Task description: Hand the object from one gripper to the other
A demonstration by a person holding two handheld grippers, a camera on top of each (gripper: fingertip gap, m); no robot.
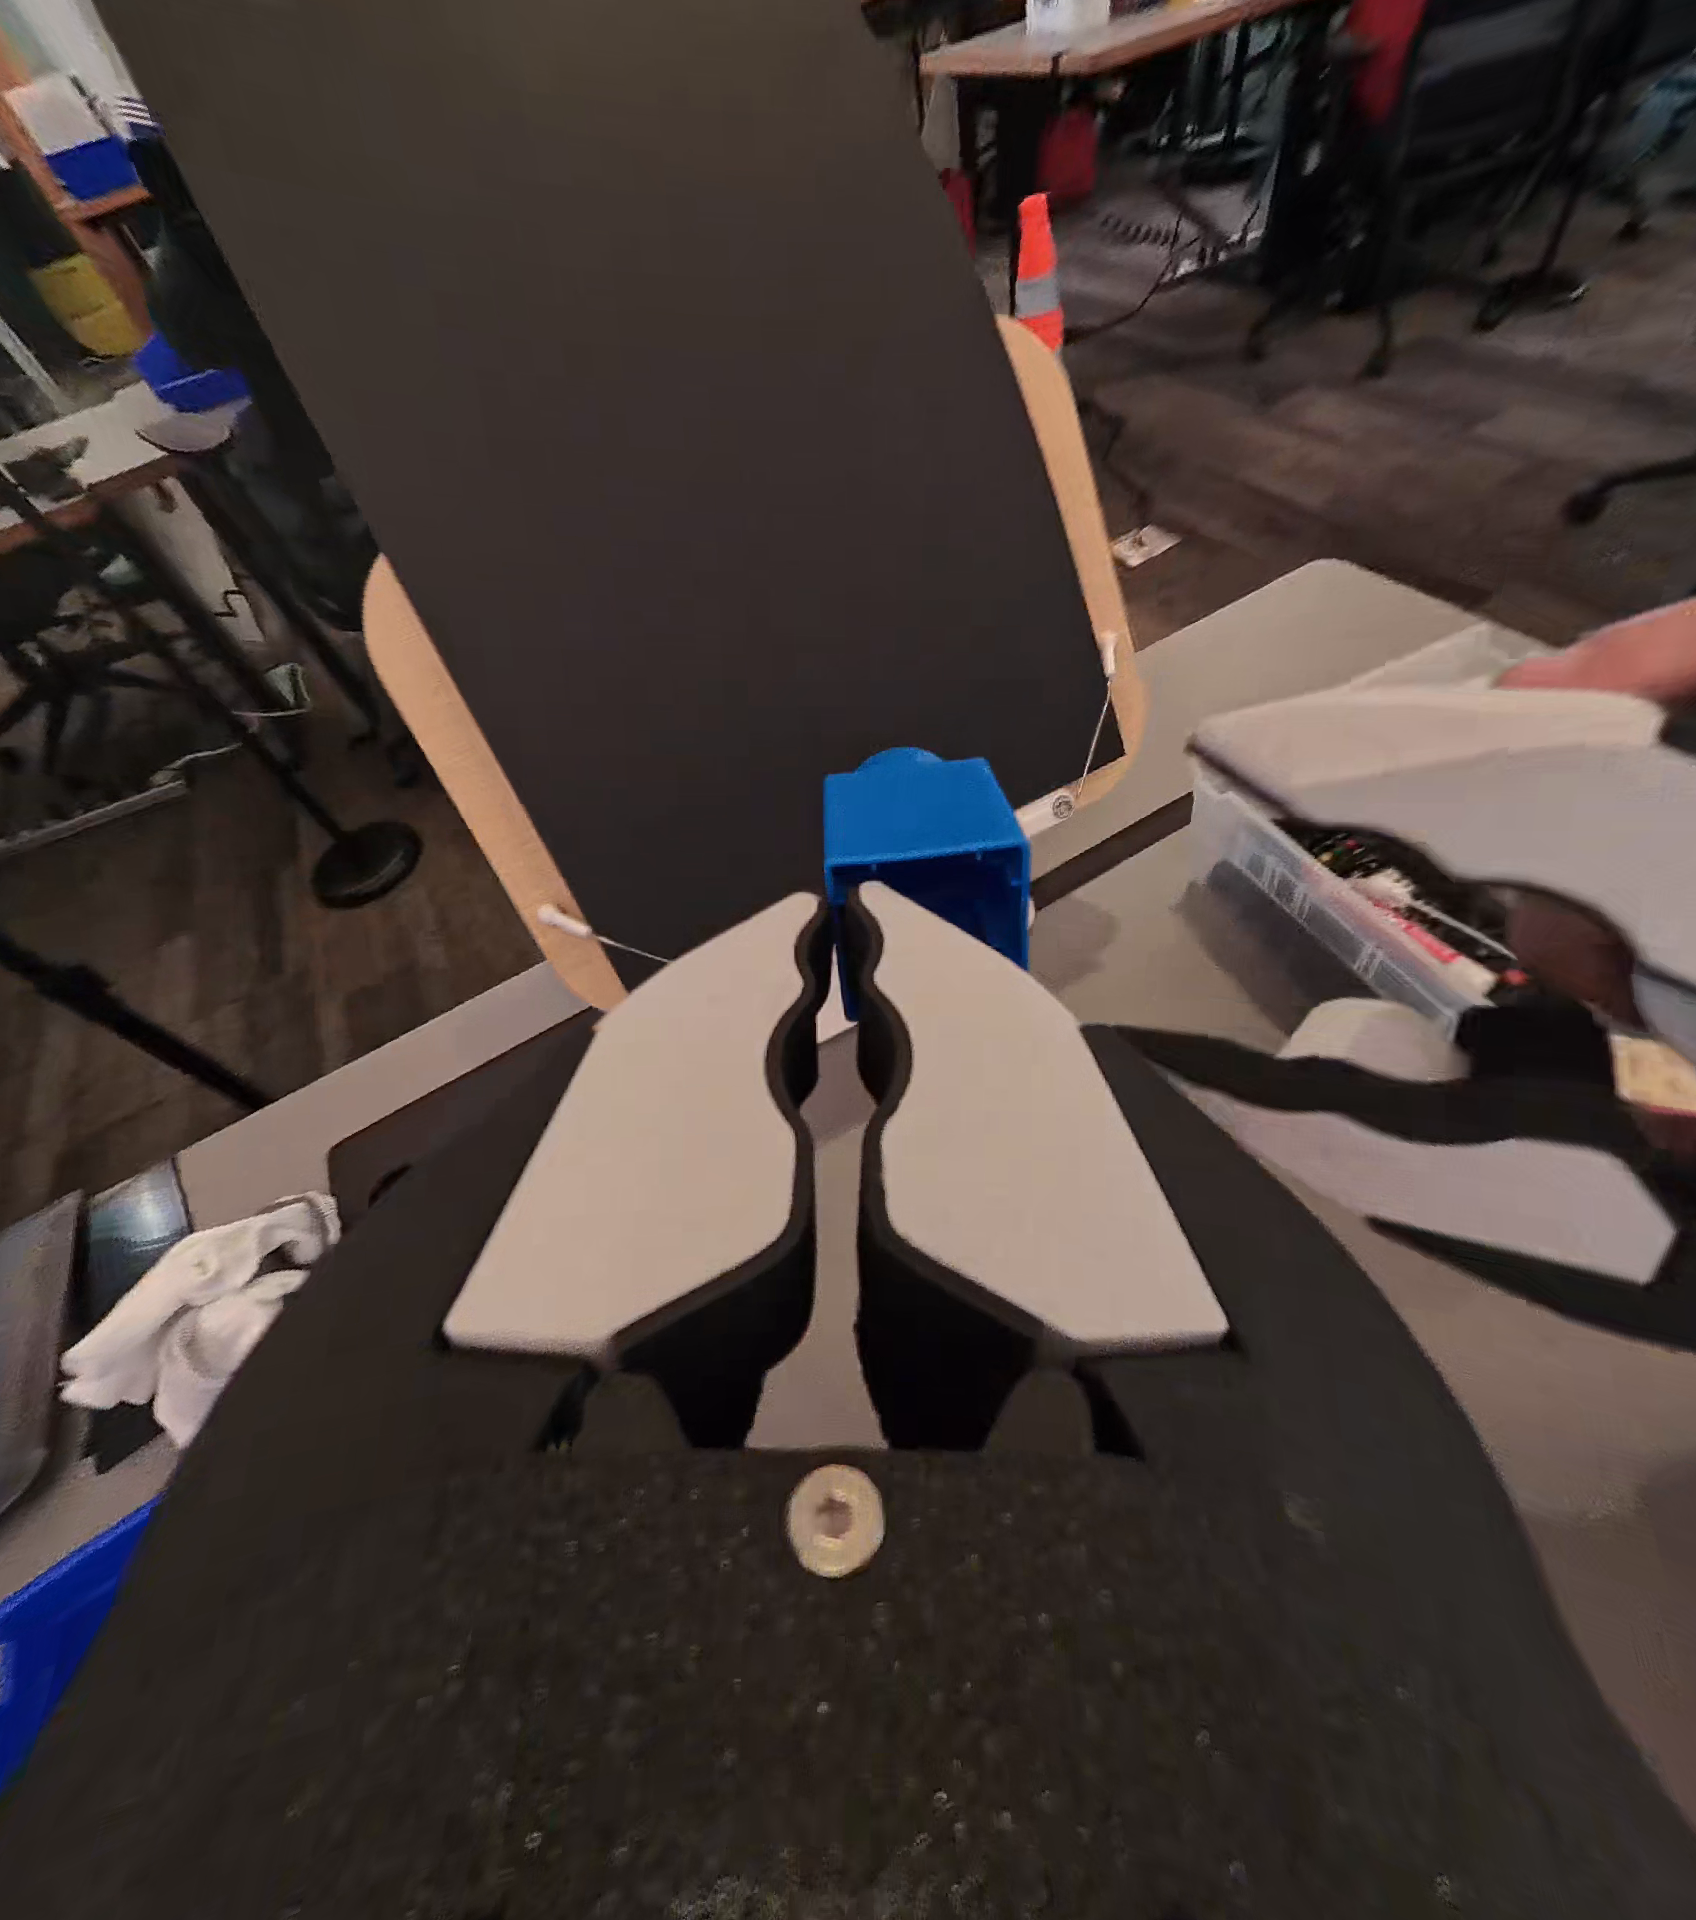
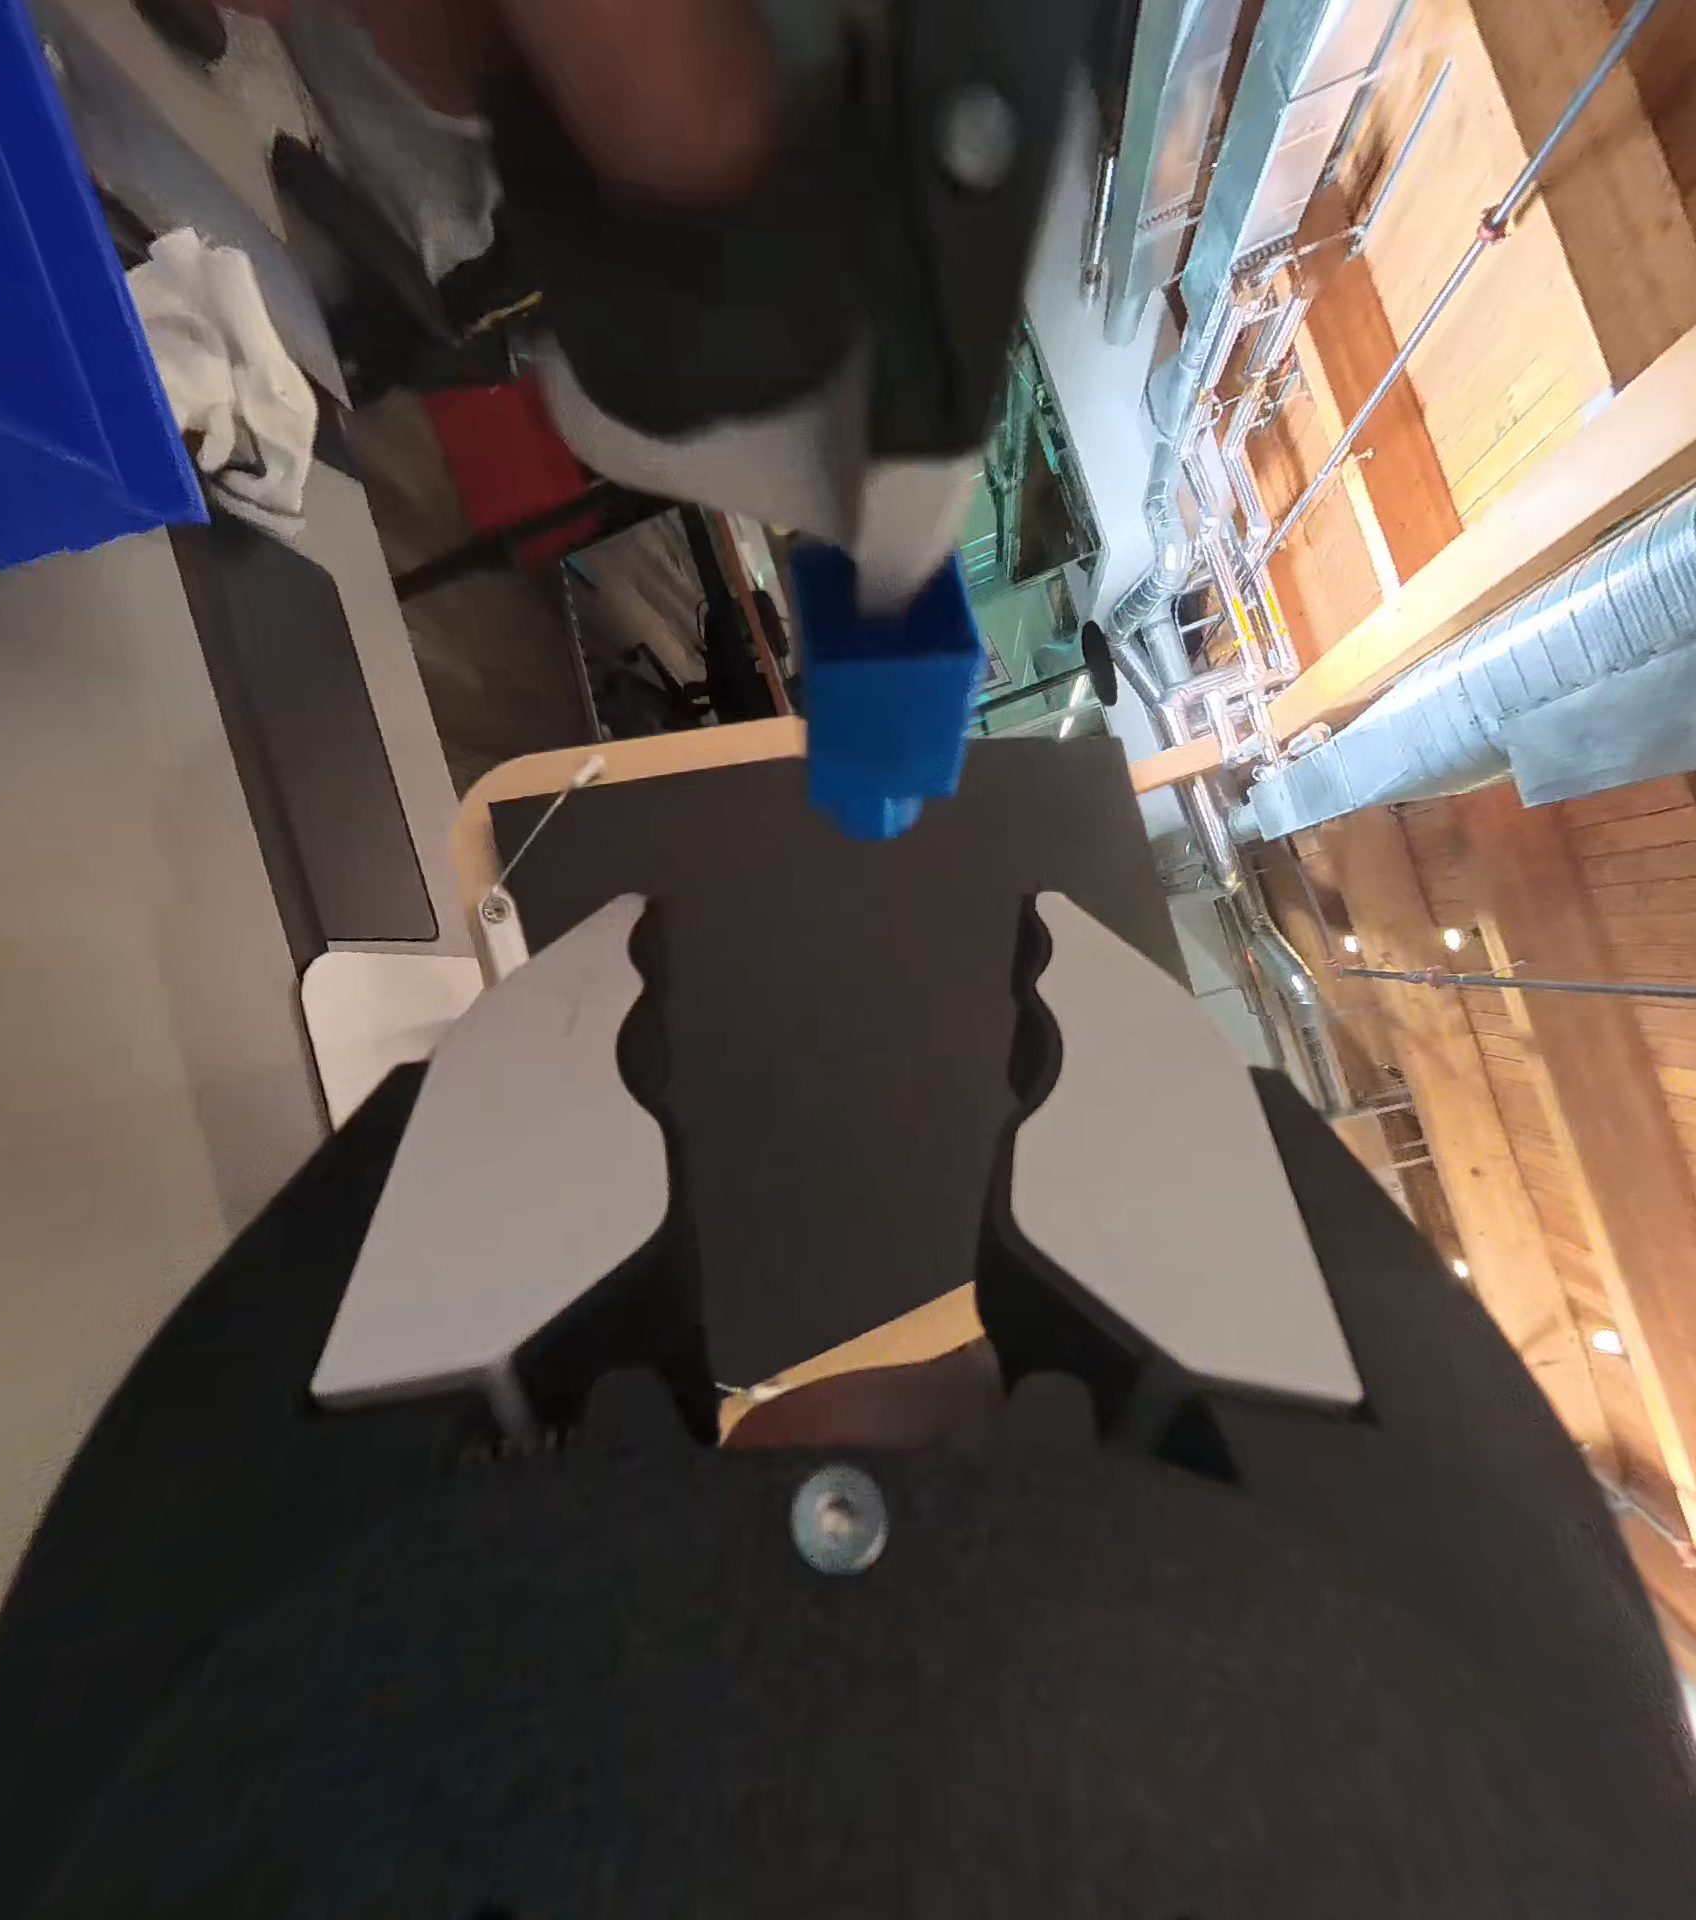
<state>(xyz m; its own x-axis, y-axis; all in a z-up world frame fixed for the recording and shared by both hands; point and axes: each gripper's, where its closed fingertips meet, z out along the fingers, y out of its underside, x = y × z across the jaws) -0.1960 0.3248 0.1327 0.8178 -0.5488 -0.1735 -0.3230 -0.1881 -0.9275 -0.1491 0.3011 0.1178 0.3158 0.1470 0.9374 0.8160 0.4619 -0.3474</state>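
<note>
Left hand-held gripper [image 1: 839,914] — clamped on blue block [image 1: 927,842]

Left wrist view: upright, close behind fingers. Right wrist view: rolled sideways. Shared: blue block [image 1: 922,847] [image 2: 885,696], black board [image 1: 615,416] [image 2: 823,1039].

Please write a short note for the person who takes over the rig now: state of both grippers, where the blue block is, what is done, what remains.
Left gripper: jaws shut on one wall of the hollow blue block, held in the air in front of the black board.
Right gripper: jaws wide open, empty, aimed at the block but short of it.
Done: block picked up and presented.
Left: bring the right jaws around the block, close, then open the left jaws.
</note>
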